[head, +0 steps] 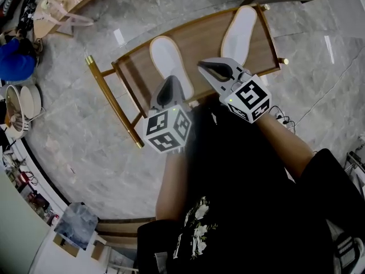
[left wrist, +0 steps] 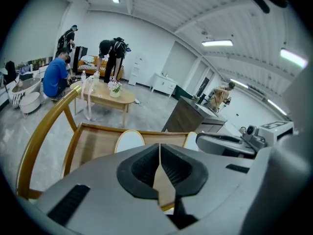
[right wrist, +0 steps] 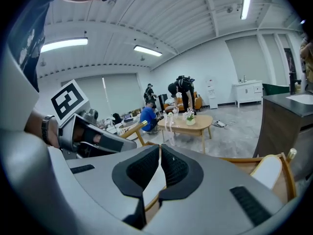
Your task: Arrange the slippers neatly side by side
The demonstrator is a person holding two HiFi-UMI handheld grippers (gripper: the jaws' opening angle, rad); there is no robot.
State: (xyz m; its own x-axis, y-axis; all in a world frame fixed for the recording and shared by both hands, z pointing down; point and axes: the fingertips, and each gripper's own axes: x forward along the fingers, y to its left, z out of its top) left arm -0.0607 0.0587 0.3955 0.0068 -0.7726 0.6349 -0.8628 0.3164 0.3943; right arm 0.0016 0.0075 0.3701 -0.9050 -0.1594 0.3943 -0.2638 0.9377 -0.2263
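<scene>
Two white slippers lie on a low wooden rack with a gold frame. The left slipper lies at the rack's middle. The right slipper lies apart from it at the far right end, angled differently. My left gripper hovers over the near end of the left slipper, jaws shut with nothing between them. My right gripper hangs between the two slippers, also shut and empty. The left gripper view shows both slippers beyond the closed jaws. The right slipper also shows in the right gripper view.
The rack stands on a grey marble floor. A light wooden coffee table with flowers stands beyond it, with several people around it. A dark counter is to the right. Bowls sit at the head view's left.
</scene>
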